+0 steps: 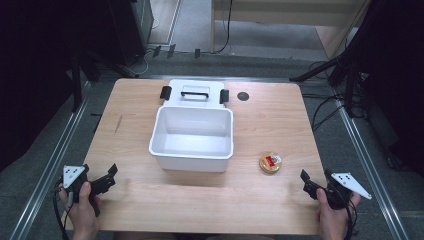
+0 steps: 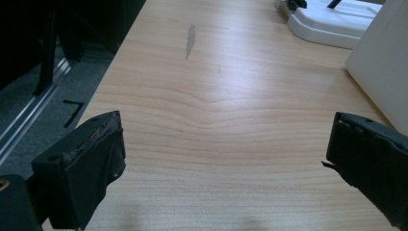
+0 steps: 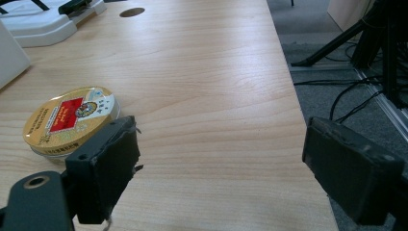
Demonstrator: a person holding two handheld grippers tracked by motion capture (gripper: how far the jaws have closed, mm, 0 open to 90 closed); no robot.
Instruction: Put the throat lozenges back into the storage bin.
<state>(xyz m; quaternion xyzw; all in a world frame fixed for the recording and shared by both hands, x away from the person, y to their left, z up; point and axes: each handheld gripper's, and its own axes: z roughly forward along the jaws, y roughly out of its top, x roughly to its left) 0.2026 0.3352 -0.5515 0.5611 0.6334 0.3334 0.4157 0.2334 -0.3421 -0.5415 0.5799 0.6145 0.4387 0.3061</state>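
A white open box (image 1: 192, 136) stands at the middle of the wooden table (image 1: 270, 115), its lid (image 1: 195, 93) with black clasps lying flat behind it. A round gold tin (image 1: 270, 162) with a red label lies to the right of the box; in the right gripper view the tin (image 3: 70, 119) sits just beyond the left jaw. My left gripper (image 1: 111, 176) rests open at the front left corner, nothing between its jaws (image 2: 226, 159). My right gripper (image 1: 305, 181) is open at the front right edge (image 3: 221, 163), empty.
A dark round hole (image 1: 243, 96) marks the table's back right. The box wall (image 2: 385, 67) and lid (image 2: 332, 21) lie to the right in the left gripper view. Metal rails, stands and cables (image 1: 345, 105) flank the table on the floor.
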